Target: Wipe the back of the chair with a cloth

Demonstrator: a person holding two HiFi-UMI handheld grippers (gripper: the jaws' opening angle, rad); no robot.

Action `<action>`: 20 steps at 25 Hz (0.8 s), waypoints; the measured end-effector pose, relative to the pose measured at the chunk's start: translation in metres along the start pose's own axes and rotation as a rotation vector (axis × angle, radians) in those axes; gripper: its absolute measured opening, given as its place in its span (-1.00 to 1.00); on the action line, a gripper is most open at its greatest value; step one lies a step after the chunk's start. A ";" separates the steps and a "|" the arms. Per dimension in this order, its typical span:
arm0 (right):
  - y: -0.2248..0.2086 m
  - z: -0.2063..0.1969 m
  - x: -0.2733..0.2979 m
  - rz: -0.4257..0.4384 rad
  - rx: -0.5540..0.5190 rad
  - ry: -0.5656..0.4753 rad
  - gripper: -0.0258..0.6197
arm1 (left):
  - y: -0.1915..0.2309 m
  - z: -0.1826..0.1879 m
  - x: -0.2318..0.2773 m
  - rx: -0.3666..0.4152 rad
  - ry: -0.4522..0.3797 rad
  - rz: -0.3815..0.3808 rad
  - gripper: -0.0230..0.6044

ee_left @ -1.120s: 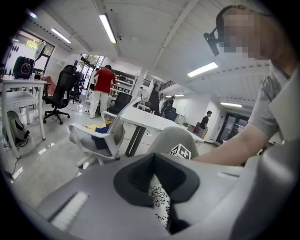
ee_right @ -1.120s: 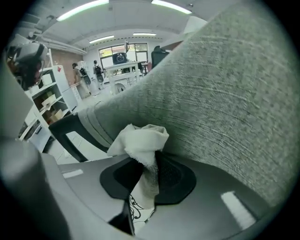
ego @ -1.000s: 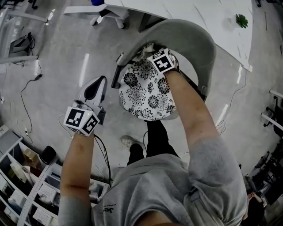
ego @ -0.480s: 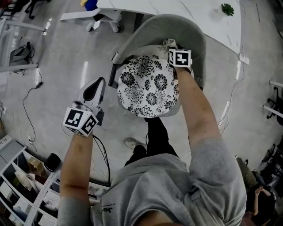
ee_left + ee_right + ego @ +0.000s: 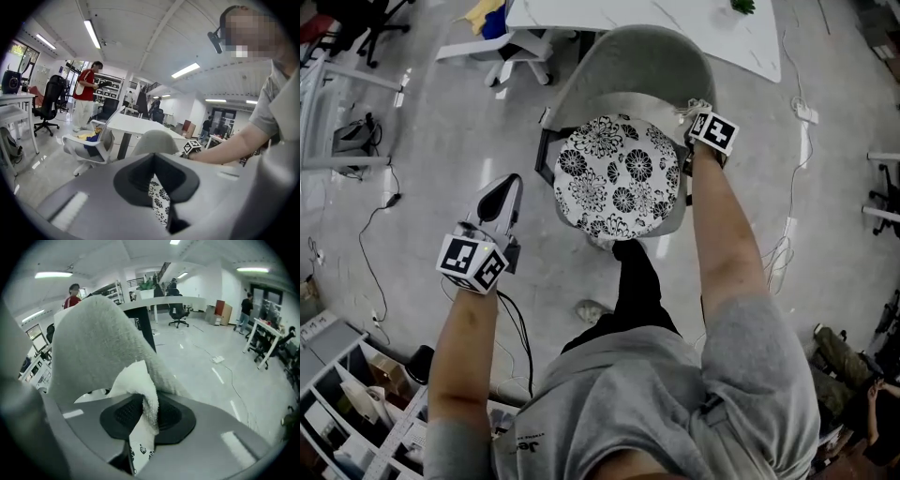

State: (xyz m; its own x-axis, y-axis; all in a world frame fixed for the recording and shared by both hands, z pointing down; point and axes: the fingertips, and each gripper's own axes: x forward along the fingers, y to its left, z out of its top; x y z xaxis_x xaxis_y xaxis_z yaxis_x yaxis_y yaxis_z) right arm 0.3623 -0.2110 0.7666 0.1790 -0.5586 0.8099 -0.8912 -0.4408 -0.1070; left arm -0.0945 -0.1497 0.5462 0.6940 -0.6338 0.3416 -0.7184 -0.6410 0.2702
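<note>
Cloth, white and bunched, stands up lengthwise out of our right tongs, which are clamped on it. It presses against the grey chair back at its right end, beside the flower-print seat. Our left tongs are together and empty, well left of that seat.

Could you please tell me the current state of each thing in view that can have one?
right gripper: jaws shut on the cloth.
cloth: bunched up, lying against the chair back.
chair back: upright, cloth at its right edge.
floral cushion: lying flat on the seat.
left gripper: jaws together, empty, held apart from the chair.
</note>
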 end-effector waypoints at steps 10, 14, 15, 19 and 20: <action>0.111 -0.004 -0.024 0.326 -0.490 -0.053 -0.71 | -0.011 -0.003 -0.027 0.000 -0.014 0.006 -0.74; 0.214 -0.035 -0.001 0.569 -0.830 -0.017 -0.71 | 0.010 -0.008 -0.006 -0.034 -0.015 0.035 -0.74; 0.235 -0.048 0.007 0.626 -0.913 -0.003 -0.71 | 0.016 -0.010 0.000 -0.044 -0.014 0.046 -0.74; 0.288 -0.113 0.035 0.808 -1.261 0.102 -0.71 | 0.042 -0.026 0.020 -0.106 -0.010 0.099 -0.74; 0.295 -0.127 0.043 0.836 -1.339 0.126 -0.71 | 0.047 -0.031 0.024 -0.125 -0.006 0.110 -0.74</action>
State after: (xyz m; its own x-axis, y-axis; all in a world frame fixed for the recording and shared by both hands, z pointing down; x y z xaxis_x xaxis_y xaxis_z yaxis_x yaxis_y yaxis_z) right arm 0.0546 -0.2757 0.8425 -0.5042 -0.2265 0.8334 -0.4354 0.9000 -0.0188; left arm -0.1132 -0.1815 0.5953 0.6108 -0.6998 0.3704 -0.7902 -0.5089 0.3415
